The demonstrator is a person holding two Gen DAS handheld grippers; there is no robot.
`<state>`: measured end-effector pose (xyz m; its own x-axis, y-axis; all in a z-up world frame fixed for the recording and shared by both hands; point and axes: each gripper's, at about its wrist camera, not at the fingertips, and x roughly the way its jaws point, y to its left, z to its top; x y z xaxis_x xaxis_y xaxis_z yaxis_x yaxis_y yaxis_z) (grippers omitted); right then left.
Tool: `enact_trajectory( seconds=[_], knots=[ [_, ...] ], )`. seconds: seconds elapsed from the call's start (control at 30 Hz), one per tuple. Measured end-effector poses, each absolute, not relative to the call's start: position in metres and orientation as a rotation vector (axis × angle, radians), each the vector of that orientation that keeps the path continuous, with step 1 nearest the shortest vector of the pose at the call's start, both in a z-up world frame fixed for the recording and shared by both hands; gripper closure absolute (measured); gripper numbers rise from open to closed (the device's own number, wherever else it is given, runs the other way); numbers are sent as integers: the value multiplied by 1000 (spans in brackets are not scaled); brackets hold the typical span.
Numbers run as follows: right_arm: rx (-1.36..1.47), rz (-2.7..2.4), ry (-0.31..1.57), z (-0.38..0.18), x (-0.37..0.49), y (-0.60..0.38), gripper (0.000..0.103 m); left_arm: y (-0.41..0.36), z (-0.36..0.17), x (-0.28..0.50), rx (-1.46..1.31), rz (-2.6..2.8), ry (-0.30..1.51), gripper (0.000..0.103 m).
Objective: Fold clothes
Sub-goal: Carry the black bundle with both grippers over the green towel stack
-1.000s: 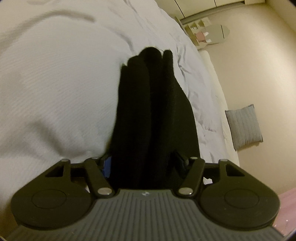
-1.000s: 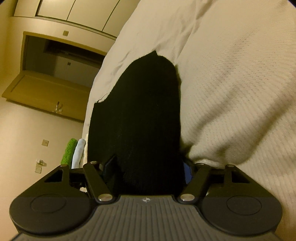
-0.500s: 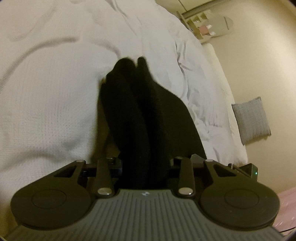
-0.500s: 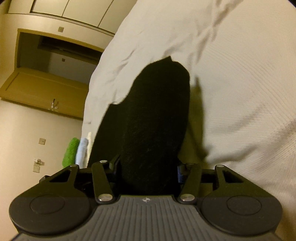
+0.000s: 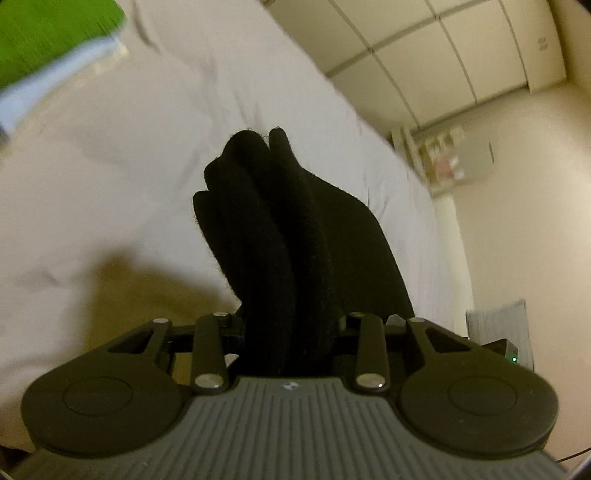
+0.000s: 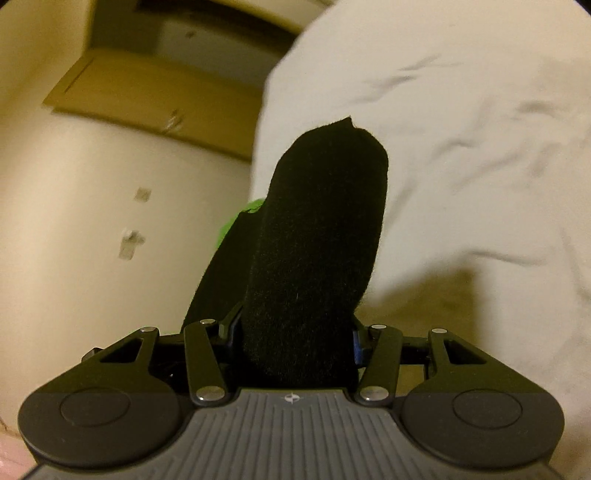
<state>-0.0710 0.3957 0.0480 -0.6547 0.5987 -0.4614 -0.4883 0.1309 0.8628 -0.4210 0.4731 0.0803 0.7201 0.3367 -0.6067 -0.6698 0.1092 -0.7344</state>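
Observation:
A black knitted garment [image 5: 295, 229] hangs bunched in thick folds from my left gripper [image 5: 290, 332], whose jaws are shut on it above the white bed cover [image 5: 110, 166]. In the right wrist view another part of the same black garment [image 6: 321, 229] stands up as a rounded fold out of my right gripper [image 6: 295, 332], which is shut on it too. The cloth hides the fingertips of both grippers. The garment is lifted off the bed and casts a shadow on the cover below.
A green folded item [image 5: 48, 33] lies on a white one at the far end of the bed, and it peeks out behind the garment [image 6: 236, 221]. A grey cushion [image 5: 498, 332] lies on the floor. Wardrobe doors [image 5: 443, 55] and a wooden cabinet [image 6: 147, 96] line the walls.
Both grippers closed tighter on the black garment and rose with it, lifting it off the bed. The views tilted up, bringing the wardrobe and green item into sight.

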Motion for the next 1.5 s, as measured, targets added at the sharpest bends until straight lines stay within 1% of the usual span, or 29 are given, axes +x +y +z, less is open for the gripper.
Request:
enact_trajectory(
  seconds=[0.13, 0.33, 0.43, 0.57, 0.8, 0.97, 1.1, 1.23, 1.4, 1.5],
  knots=[
    [127, 1692, 1544, 67, -143, 438, 52, 508, 104, -497, -1224, 785, 294, 72],
    [191, 1670, 1533, 84, -269, 507, 52, 584, 138, -615, -1175, 780, 338, 72],
    [223, 1658, 1532, 80, -323, 543, 52, 625, 143, -661, -1140, 782, 360, 72],
    [209, 1645, 1521, 71, -373, 590, 52, 669, 131, -707, -1147, 787, 364, 72],
    [183, 1604, 1502, 41, -412, 648, 52, 730, 93, -735, -1146, 783, 366, 72],
    [158, 1596, 1471, 19, -425, 677, 52, 758, 63, -751, -1138, 774, 356, 72],
    [127, 1624, 1414, 0, -439, 693, 52, 765, 43, -760, -1100, 782, 347, 71],
    [48, 1581, 1380, -15, -451, 697, 52, 767, 22, -761, -1103, 783, 405, 71],
    [50, 1566, 1301, -6, -457, 678, 52, 762, 25, -756, -1026, 747, 402, 71],
    [38, 1561, 1267, -2, -461, 674, 52, 765, 20, -755, -1027, 745, 413, 69]
  ],
)
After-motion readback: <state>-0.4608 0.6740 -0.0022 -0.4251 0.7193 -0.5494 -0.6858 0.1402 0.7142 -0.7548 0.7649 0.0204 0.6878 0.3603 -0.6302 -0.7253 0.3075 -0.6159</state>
